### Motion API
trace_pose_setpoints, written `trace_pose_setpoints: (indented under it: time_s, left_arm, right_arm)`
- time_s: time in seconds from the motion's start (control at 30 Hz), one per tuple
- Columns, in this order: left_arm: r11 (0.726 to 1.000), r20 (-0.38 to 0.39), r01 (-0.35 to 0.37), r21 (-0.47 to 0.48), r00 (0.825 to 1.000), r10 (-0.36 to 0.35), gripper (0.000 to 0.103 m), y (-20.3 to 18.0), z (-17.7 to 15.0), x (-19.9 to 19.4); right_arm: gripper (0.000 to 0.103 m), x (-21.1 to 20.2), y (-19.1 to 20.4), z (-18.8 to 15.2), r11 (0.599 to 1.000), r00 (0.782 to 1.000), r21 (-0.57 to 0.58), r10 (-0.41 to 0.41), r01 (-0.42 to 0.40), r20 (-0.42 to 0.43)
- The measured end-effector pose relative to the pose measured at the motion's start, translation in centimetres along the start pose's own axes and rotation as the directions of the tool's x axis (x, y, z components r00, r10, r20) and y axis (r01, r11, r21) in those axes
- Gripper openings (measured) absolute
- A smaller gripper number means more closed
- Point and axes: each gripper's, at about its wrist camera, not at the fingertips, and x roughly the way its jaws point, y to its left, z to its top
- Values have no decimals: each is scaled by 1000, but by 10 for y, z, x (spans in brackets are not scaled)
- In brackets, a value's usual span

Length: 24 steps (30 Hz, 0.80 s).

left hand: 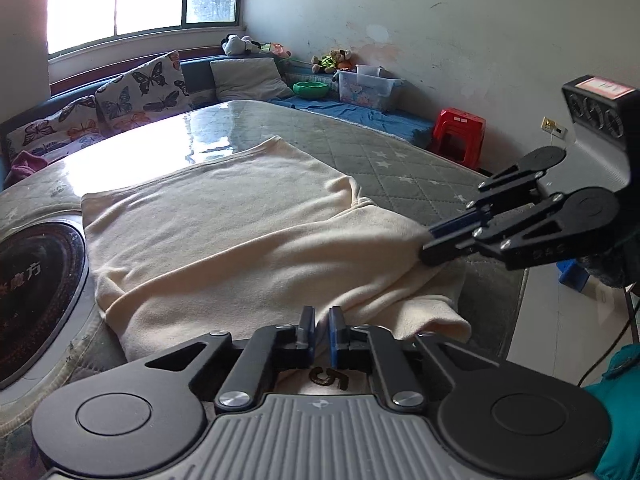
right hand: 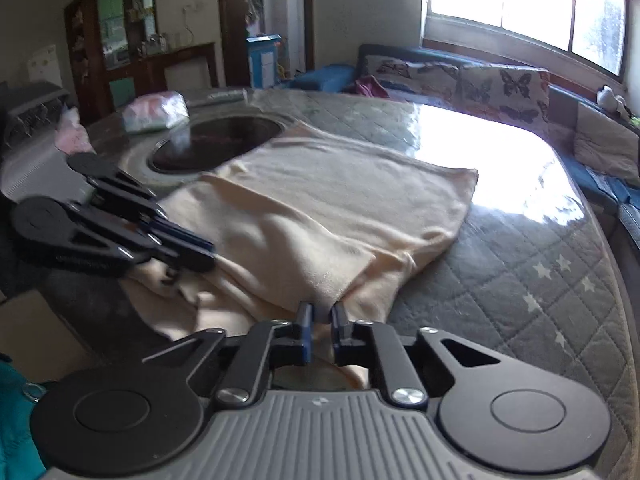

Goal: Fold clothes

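Observation:
A cream garment (left hand: 240,224) lies spread on a quilted grey table cover (left hand: 400,160); it also shows in the right wrist view (right hand: 320,200). My left gripper (left hand: 322,322) is shut on the garment's near edge, with a dark printed mark on the cloth just behind the fingers. My right gripper (right hand: 322,316) is shut on a bunched part of the garment's near right edge and lifts it slightly. In the left wrist view the right gripper (left hand: 430,246) reaches in from the right. In the right wrist view the left gripper (right hand: 200,254) reaches in from the left.
A round black cooktop (left hand: 36,292) is set in the table left of the garment, also seen in the right wrist view (right hand: 216,144). A red stool (left hand: 460,136), a clear storage box (left hand: 368,86) and butterfly cushions (left hand: 136,88) stand beyond. A pink-white bag (right hand: 156,112) lies on the table's far side.

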Motion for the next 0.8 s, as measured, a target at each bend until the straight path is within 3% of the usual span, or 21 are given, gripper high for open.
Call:
trace_pose_setpoints:
  time_s: [0.23, 0.37, 0.6, 0.8]
  left_arm:
    - [1000, 1, 9, 15, 1000, -9, 6, 2, 0, -11]
    - [1000, 4, 9, 3, 1000, -9, 7, 2, 2, -11]
    - [999, 30, 10, -53, 1000, -9, 9, 2, 11, 1]
    - [998, -10, 50, -28, 999, -50, 11, -6, 6, 16]
  right_arm:
    - [18, -15, -11, 17, 1000, 996, 24, -16, 14, 85]
    - [18, -3, -14, 30, 999, 991, 34, -20, 15, 134]
    - [17, 43, -14, 32, 999, 996, 10, -51, 51, 67]
    - [17, 41, -14, 31, 998, 995, -6, -69, 69, 76]
